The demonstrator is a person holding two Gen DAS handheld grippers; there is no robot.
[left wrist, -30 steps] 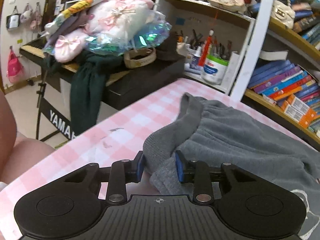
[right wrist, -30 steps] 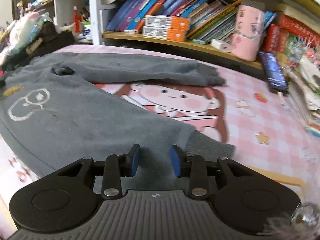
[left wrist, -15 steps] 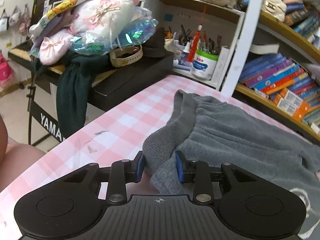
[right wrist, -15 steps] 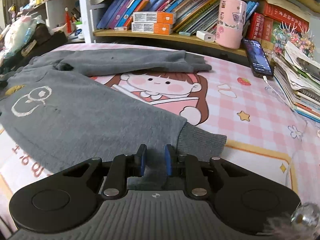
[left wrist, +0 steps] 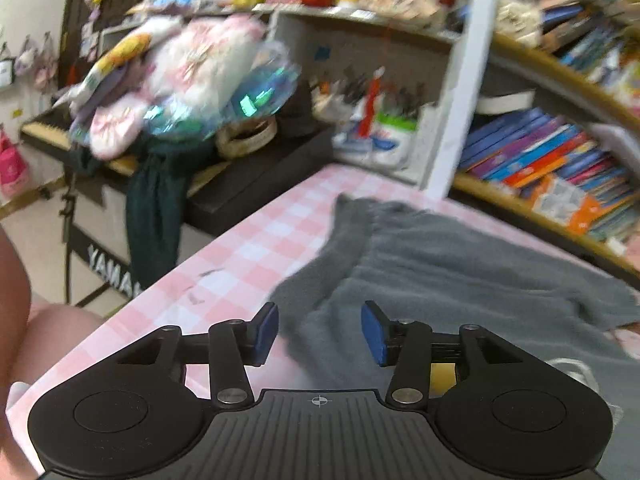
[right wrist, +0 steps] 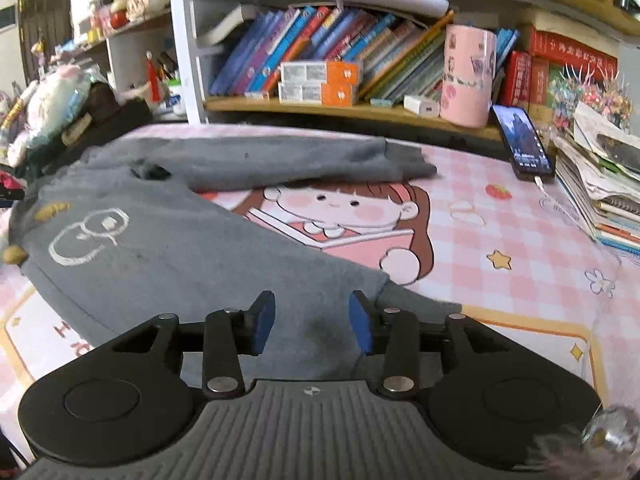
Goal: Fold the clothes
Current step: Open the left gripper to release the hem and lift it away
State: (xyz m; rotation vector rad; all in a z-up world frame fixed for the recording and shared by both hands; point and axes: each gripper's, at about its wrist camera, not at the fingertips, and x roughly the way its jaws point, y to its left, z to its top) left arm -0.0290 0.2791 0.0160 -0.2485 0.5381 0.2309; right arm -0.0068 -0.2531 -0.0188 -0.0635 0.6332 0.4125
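Note:
Grey sweatpants point(right wrist: 168, 240) lie spread on the pink checked table cover point(right wrist: 520, 216), with a white outline print on the near leg. The far leg point(right wrist: 288, 162) stretches right toward the shelf. My right gripper point(right wrist: 311, 326) is open, its blue pads either side of the near leg's cuff end, not gripping it. In the left wrist view the waistband end of the sweatpants point(left wrist: 440, 256) lies on the cover point(left wrist: 248, 248). My left gripper point(left wrist: 320, 332) is open just above the waistband corner, holding nothing.
A bookshelf point(right wrist: 340, 68) runs along the table's far edge, with a pink cup point(right wrist: 468, 76), a phone point(right wrist: 522, 140) and a paper stack point(right wrist: 600, 184) at right. A keyboard stand piled with plush toys point(left wrist: 180, 76) stands beyond the table's left edge.
Both grippers have opened and let go of the grey sweatpants. The waistband fold dropped flat from my left gripper; the right one released the cuff after briefly closing on it.

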